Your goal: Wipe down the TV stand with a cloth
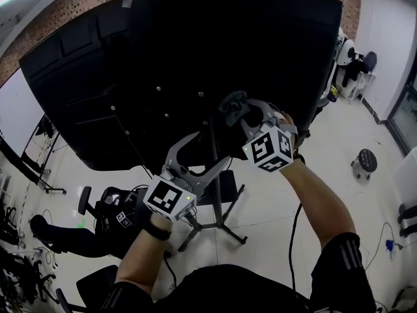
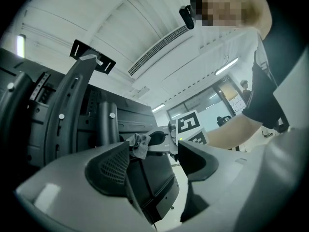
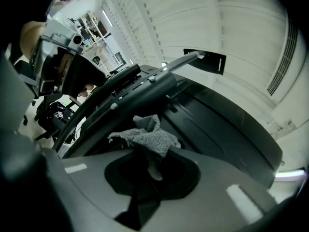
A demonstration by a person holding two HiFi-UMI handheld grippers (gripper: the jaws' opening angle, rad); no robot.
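Jaws of the right gripper (image 1: 238,114) are shut tight on a grey cloth (image 1: 232,105). We hold it just right of the pole (image 1: 213,175) of the TV stand, high up where the pole runs behind the black TV (image 1: 195,44). The right gripper view shows the cloth pinched by a lower fold, with the rest bunched and spilling above the jaw tips. It hangs close in front of a dark bolted bar on the TV's back, and we cannot tell whether it touches the pole or the bar

We hold the left gripper (image 1: 210,152) lower down the pole, its marker cube (image 1: 169,197) on the pole's left. Its jaws stand wide apart and nothing is gripped between them. In the left gripper view the gap shows only the TV's dark rear panel, with the right gripper and its cloth beyond. From the head view the left jaws seem to reach to either side of the pole, but we cannot tell whether they touch it

At the pole's foot, the black legs (image 1: 225,230) spread over the pale floor (image 1: 280,201). A small round stool (image 1: 366,160) stands well to the right of the pole, and dark gear with cables (image 1: 111,223) lies on the floor to its left
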